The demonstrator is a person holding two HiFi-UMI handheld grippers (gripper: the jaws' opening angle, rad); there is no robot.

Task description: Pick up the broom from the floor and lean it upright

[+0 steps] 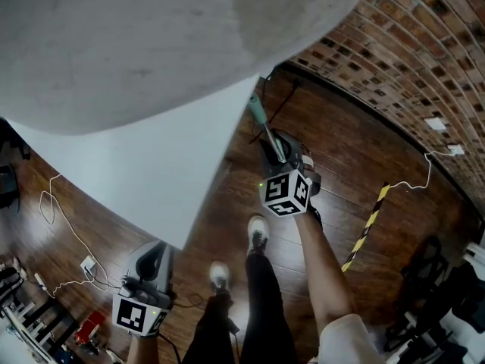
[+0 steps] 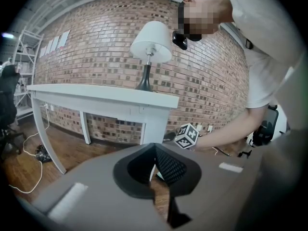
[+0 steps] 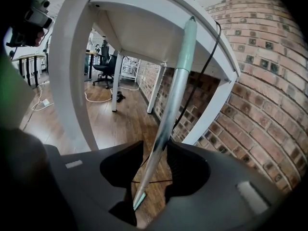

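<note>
The broom's metal handle [image 1: 270, 139] with its teal grip [image 1: 256, 111] stands nearly upright, its top against the white table's corner [image 1: 227, 165]. In the right gripper view the handle [image 3: 175, 90] runs up between the jaws to the table's edge. My right gripper [image 1: 277, 152] is open around it, with a gap on the left side of the handle [image 3: 154, 165]. The broom's head is hidden. My left gripper [image 1: 157, 255] hangs low at the left beside the table, away from the broom, its tips together [image 2: 155, 154] on nothing.
A lamp shade [image 1: 151, 36] fills the top of the head view. A brick wall [image 1: 394, 51] runs behind the table. White cables and a power strip [image 1: 89, 266] lie on the wooden floor at left; a yellow-black striped strip [image 1: 369, 222] lies at right. The person's shoes [image 1: 258, 233] stand between the grippers.
</note>
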